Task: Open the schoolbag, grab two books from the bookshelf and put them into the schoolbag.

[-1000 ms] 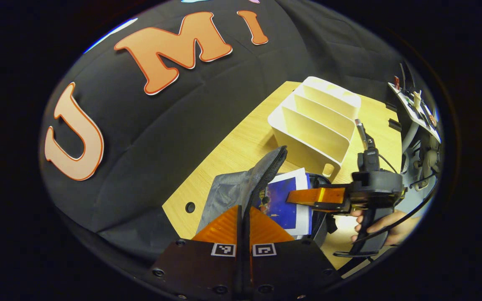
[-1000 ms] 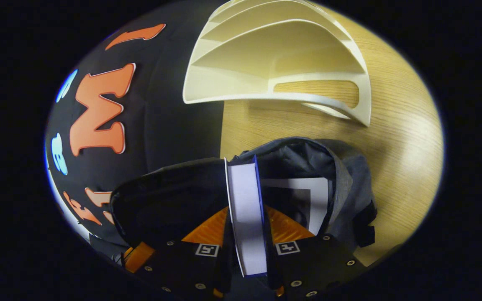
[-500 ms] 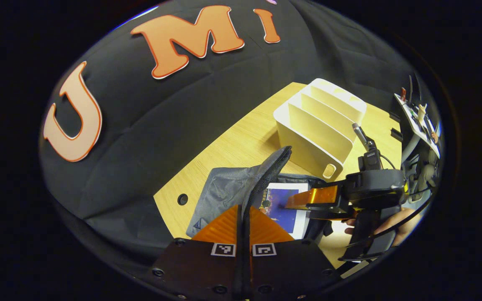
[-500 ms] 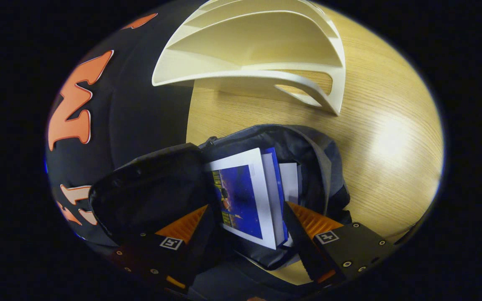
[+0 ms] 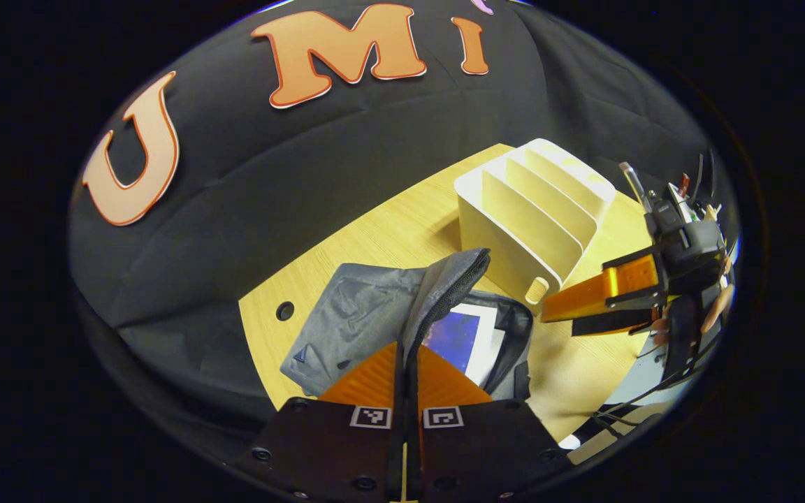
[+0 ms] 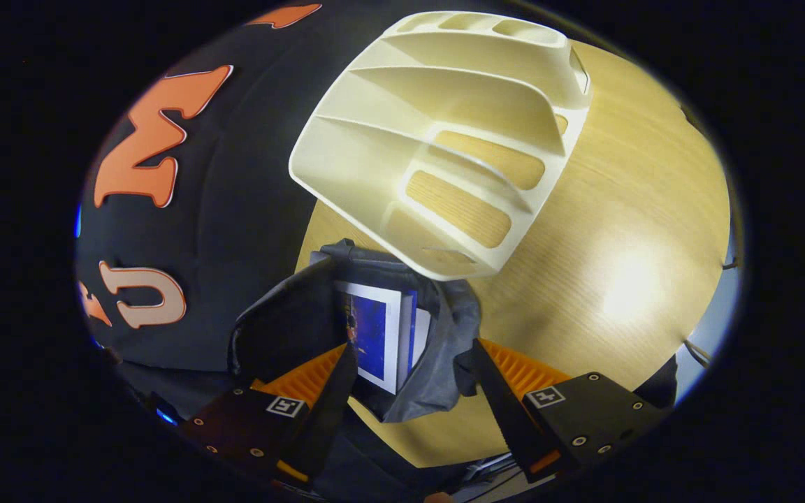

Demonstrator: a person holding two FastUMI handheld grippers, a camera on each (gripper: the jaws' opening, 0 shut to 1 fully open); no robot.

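Left hand-held gripper (image 5: 406, 360): I keep it clenched on the raised flap of the schoolbag; both my fingers press on the flap's zippered edge, which stands up between them and runs away ahead of me.
Right hand-held gripper (image 6: 409, 374): released, fingers spread wide with nothing between them. It hangs above the bag's mouth. In the left gripper view I see it (image 5: 556, 314) off to my right, above the surface and apart from the bag, with my hand (image 5: 713, 311) on its grip.
Schoolbag (image 5: 360, 318): grey, lying on the surface right ahead of my left fingers, its mouth held open by the flap I grasp. In the right gripper view it (image 6: 444, 335) sits between and just beyond my spread fingers, the dark lining of the lifted flap to the left.
Books: a book with a blue cover and white border (image 6: 372, 335) lies inside the open bag; a second white-edged one (image 6: 422, 332) lies just to its right, partly under the bag's rim. From the left side I see the blue cover (image 5: 462, 339) through the opening, right of my fingers.
Bookshelf (image 6: 444, 133): cream, with upright dividers, its slots bare, standing on the surface just beyond the bag; from the left it (image 5: 532, 209) is ahead and right.
Surface (image 6: 626, 230): pale wood, reaching right of the bag.
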